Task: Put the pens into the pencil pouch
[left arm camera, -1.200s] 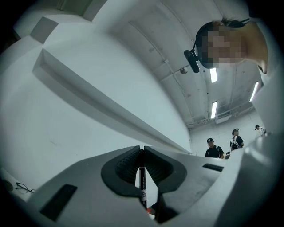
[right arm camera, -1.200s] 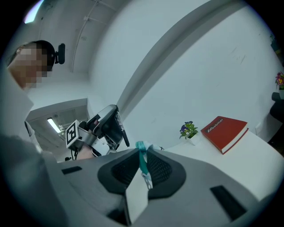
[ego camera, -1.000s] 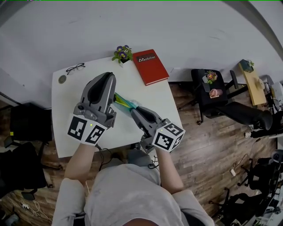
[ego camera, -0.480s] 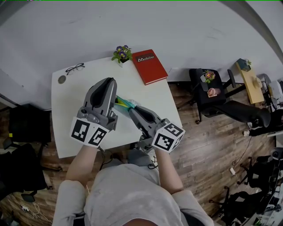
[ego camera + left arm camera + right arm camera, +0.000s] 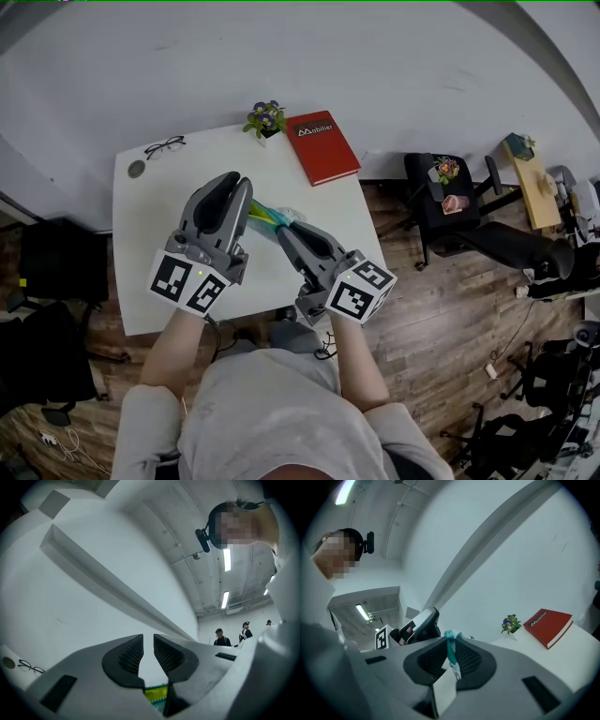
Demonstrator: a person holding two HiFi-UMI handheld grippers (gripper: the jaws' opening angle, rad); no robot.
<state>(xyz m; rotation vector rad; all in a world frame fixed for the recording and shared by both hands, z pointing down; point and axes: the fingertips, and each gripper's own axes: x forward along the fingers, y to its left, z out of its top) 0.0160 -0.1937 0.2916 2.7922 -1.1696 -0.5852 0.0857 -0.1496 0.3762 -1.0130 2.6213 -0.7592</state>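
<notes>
1. Both grippers hang above the white table [image 5: 150,234] at the centre of the head view. The pencil pouch [image 5: 266,215] is strung between them, a green-and-yellow strip held clear of the tabletop.
2. The left gripper [image 5: 244,190] has its jaws nearly together, with only a sliver of gap at the tips. Its own view shows the pouch's yellow edge and teal zip teeth nipped deep between the pads.
3. The right gripper [image 5: 285,232] is pinched narrow on a thin fold of teal fabric, with a white tag dangling below the pads.
4. This looks like the step of getting the pouch ready for loading.
   - Both pinches want to stay firm, with the pull gentle and even so the mouth spreads rather than twists.
   - The right-hand hold is on a slim fold and could slip.
   - I'd set the pouch down before freeing a gripper to fetch a pen.
5. No pens show in any view. They may lie under the grippers, but I can't tell.
6. The pouch is the only container here and its inside is hidden. I can't say whether it is zipped or unzipped, or whether it is loaded or empty.
7. A red book [image 5: 322,146] and a small potted plant [image 5: 265,119] sit at the table's upper edge. A pair of glasses [image 5: 164,146] lies at the upper left, well away from the pouch.
</notes>
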